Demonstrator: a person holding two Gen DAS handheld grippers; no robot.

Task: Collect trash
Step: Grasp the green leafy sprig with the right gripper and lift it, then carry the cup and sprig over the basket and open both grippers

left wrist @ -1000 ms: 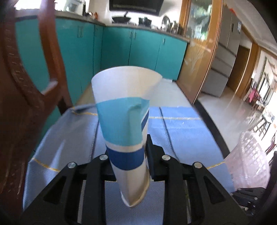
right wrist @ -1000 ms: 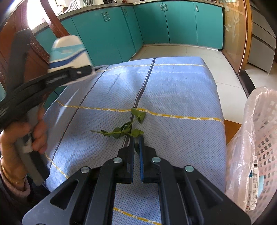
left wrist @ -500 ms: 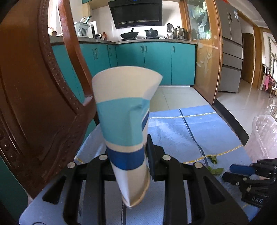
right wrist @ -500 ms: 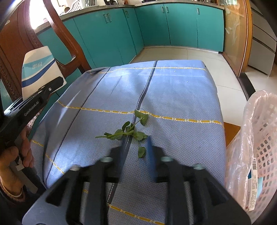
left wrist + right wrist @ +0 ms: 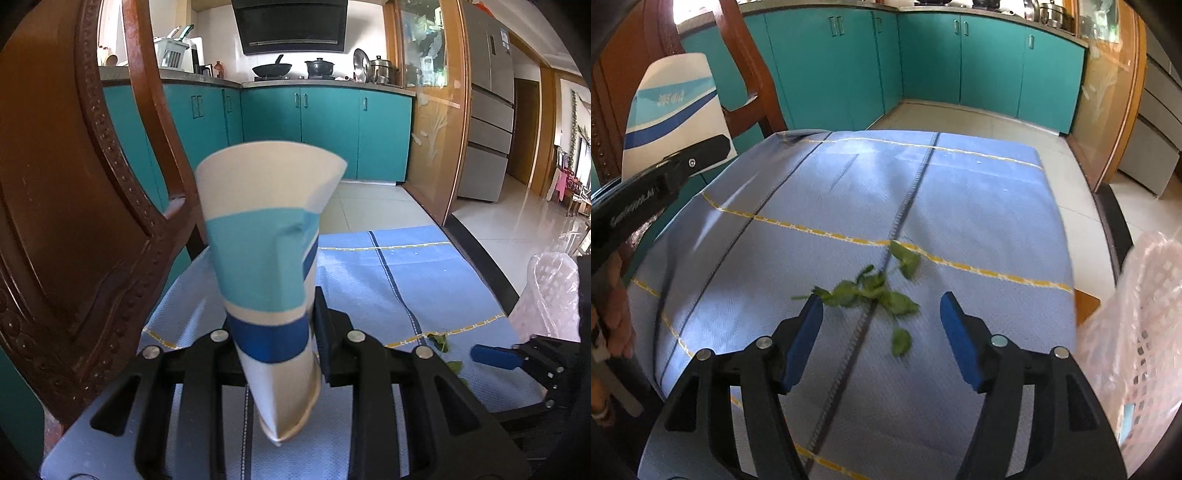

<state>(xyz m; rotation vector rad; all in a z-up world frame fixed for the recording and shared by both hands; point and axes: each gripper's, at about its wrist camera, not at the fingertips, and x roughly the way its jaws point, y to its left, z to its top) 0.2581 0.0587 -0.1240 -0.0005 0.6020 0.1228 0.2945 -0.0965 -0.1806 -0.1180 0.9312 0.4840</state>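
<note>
A crushed white paper cup point(image 5: 266, 266) with light and dark blue bands stands upright in my left gripper point(image 5: 275, 328), which is shut on its lower part. From the right wrist view the cup point(image 5: 676, 107) and left gripper point(image 5: 665, 173) hang off the table's left side, held by a hand point(image 5: 617, 317). My right gripper point(image 5: 881, 306) hovers over a green leafy sprig point(image 5: 849, 295) on the blue tablecloth point(image 5: 960, 206). Its jaws are opening, and the leaves lie between the blue pads point(image 5: 807, 332) untouched.
A carved wooden chair point(image 5: 74, 221) stands close on the left of the table. A pink basket lined with a clear plastic bag point(image 5: 1137, 332) sits at the table's right edge. Teal kitchen cabinets point(image 5: 979, 55) and tiled floor lie beyond the far edge.
The right jaws have gone from shut to wide apart above the sprig. The left gripper with the cup has swung out to the left, beside the chair.
</note>
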